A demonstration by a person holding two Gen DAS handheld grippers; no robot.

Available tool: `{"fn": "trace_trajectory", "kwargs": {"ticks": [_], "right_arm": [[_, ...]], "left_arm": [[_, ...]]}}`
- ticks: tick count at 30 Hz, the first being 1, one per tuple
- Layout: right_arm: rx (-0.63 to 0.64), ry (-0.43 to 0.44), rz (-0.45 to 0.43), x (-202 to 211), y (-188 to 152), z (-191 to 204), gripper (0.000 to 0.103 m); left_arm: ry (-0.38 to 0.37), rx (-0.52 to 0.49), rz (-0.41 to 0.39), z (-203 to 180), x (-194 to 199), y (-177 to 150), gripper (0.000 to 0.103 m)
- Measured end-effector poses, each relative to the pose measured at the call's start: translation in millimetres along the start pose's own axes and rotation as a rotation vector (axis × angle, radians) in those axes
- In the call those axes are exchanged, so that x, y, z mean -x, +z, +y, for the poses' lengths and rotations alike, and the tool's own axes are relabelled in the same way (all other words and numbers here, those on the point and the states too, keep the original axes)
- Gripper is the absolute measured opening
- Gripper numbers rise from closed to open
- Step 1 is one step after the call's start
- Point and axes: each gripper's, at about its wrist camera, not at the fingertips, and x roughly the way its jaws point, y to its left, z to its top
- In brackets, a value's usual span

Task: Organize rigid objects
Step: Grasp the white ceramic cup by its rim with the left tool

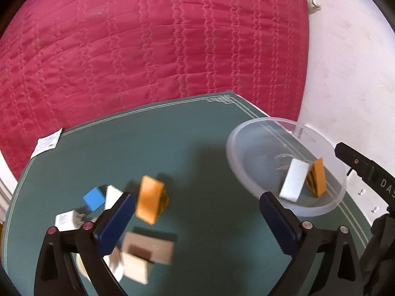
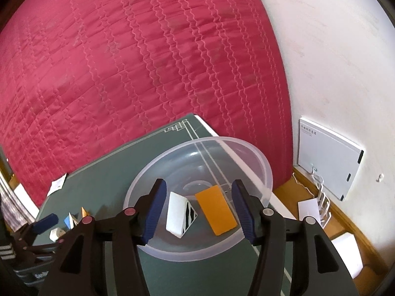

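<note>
A clear plastic bowl (image 1: 249, 172) (image 2: 266, 172) stands at the right end of the green table (image 1: 192, 148). A white wedge (image 1: 293, 183) (image 2: 175, 212) and an orange wedge (image 1: 317, 180) (image 2: 216, 209) lie in it. My right gripper (image 2: 197, 212) is open and empty, just above the bowl, its jaws either side of the two wedges. My left gripper (image 1: 197, 218) is open and empty above the table's middle. Left of it lie another orange wedge (image 1: 150, 199), a blue block (image 1: 93, 198), a white block (image 1: 112, 194), a brown box (image 1: 148, 248) and a white charger (image 1: 65, 219).
A red quilted bed (image 1: 148, 37) fills the background beyond the table. A paper slip (image 1: 47, 143) lies at the table's far left edge. In the right wrist view a white panel (image 2: 328, 157) leans on the wall, with cables and white boxes (image 2: 345, 249) on the floor.
</note>
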Motion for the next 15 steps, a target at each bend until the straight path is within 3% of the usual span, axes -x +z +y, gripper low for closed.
{"fn": "trace_trajectory", "kwargs": {"ticks": [15], "right_arm": [[0.082, 0.038, -0.008, 3.1, -10.9, 16.6, 0.061]], "left_arm": [[0.163, 0.096, 0.03, 82.5, 32.9, -41.6, 0.102]]}}
